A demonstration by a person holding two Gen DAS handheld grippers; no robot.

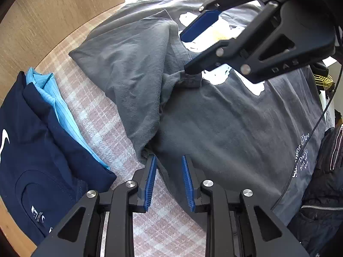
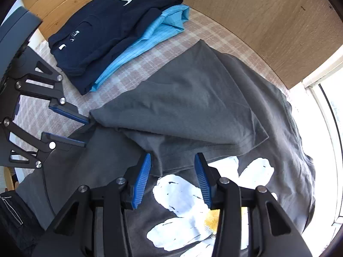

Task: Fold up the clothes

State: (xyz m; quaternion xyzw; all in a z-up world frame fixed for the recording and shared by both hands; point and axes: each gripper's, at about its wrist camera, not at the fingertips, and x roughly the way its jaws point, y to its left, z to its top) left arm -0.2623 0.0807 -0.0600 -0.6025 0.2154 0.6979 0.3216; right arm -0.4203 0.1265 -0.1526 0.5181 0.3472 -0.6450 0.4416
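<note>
Lying rumpled, soft grey T-shirt; both grippers' ribbed blue fingers spread, empty.

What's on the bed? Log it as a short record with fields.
surface: checked cover
work item: grey tee, daisy print up, one side folded over the body
stack: navy top lying on a light blue shirt, folded, beside the tee
left tool: open, over the tee's edge
right tool: open, over the folded side's hem
edge item: black jacket
</note>
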